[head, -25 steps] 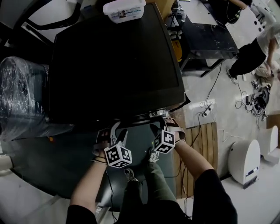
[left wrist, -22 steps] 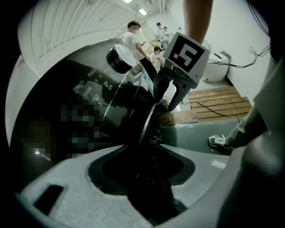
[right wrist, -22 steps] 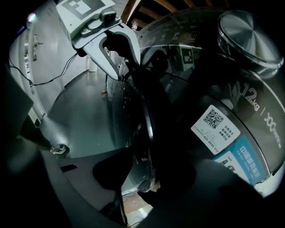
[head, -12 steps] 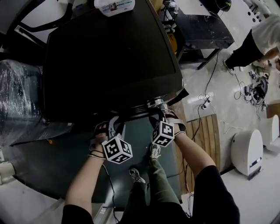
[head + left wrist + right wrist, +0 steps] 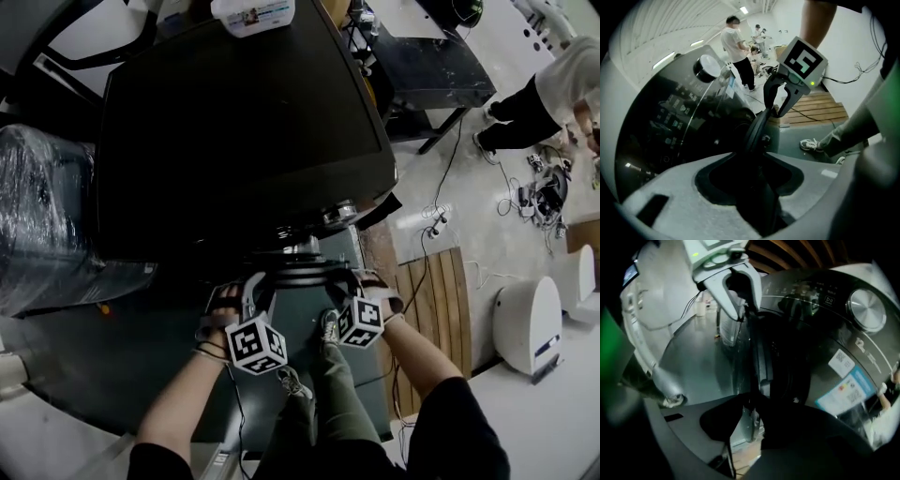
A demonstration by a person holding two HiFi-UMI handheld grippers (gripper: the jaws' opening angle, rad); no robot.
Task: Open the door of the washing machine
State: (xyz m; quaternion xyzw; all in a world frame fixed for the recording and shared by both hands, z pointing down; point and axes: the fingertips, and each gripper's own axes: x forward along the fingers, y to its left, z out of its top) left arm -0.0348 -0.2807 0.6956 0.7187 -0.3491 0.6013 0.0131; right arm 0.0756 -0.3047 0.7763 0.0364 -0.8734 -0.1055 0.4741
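The black washing machine (image 5: 244, 131) stands below me, its round door (image 5: 305, 275) pulled a little away from the front. My left gripper (image 5: 255, 292) holds the door's rim on the left and my right gripper (image 5: 364, 286) holds it on the right. In the left gripper view the dark door rim (image 5: 757, 129) runs straight into the left gripper (image 5: 755, 176), and the right gripper (image 5: 780, 101) clamps the same rim further along. In the right gripper view the door edge (image 5: 757, 357) sits between the closing jaws of the right gripper (image 5: 754, 413), with the left gripper (image 5: 738, 301) above it.
A white plastic box (image 5: 253, 14) rests on the machine's top. A film-wrapped bulk (image 5: 42, 216) stands at the left. A wooden pallet (image 5: 431, 300), a white device (image 5: 530, 323), floor cables and a person (image 5: 553, 84) are at the right. My shoes (image 5: 328, 326) are under the door.
The door has swung out from the machine's front. Both grippers came back toward me with its rim, and their jaws narrowed on it.
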